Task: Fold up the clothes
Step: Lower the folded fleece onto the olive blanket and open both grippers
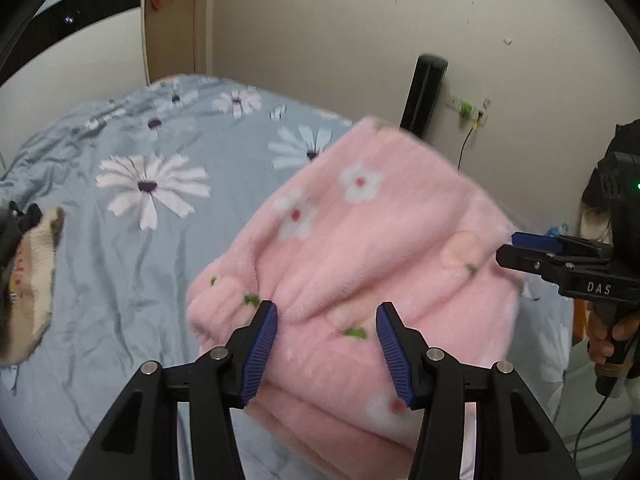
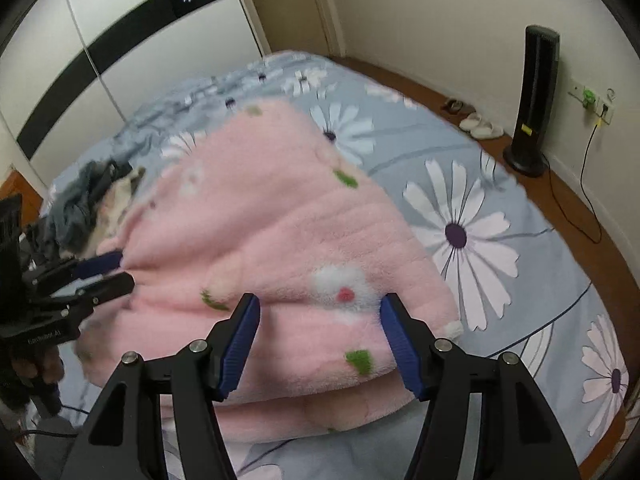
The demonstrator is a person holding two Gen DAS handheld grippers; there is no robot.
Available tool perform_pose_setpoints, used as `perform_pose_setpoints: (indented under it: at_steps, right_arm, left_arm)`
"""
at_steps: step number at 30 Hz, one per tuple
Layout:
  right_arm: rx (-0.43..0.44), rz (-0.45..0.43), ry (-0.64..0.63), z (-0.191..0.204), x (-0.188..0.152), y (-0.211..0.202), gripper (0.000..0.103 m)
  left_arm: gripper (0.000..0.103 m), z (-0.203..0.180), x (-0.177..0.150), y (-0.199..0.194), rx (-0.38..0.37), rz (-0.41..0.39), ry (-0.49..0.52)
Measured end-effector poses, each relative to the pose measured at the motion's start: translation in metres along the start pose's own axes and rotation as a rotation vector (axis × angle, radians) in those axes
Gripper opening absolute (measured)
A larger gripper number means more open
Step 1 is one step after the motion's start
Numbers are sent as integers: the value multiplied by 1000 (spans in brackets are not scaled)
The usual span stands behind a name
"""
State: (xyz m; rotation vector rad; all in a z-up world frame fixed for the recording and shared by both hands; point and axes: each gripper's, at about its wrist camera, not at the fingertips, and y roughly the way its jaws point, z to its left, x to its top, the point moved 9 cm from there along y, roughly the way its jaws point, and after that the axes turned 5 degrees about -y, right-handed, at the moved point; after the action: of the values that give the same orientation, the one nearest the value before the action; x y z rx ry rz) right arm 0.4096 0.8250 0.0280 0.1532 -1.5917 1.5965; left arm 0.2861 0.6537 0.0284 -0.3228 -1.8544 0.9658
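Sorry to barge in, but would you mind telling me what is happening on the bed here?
A person is folding a fluffy pink flowered garment on a bed with a grey daisy-print sheet, using a handheld gripper in each hand. The left gripper and the right gripper both hover over the near edge of the already bunched, partly folded fleece with jaws open; neither pinches it. More crumpled clothes wait at the side. A black tower fan stands by the wall.

pink garment blurred | far pile perhaps clothes, unclear
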Motion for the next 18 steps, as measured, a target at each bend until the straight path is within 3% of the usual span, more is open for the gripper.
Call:
perform_pose_setpoints:
  at_steps: [3,7,12,18]
  right_arm:
    - [33,-43,-12,10,16,-10,64]
    - [31,0,-34,17,37,16,64]
    - [21,65,4,11,35,52,64]
    - [49,-14,2,23,33,10,64]
  left_arm:
    - [59,-17,-14,-5,5,-8,60]
    - [59,-21,-37,13,66,44,124]
    - [59,-19,-33,15,57,57,107]
    - [61,-17,-32,-13,21,6,1]
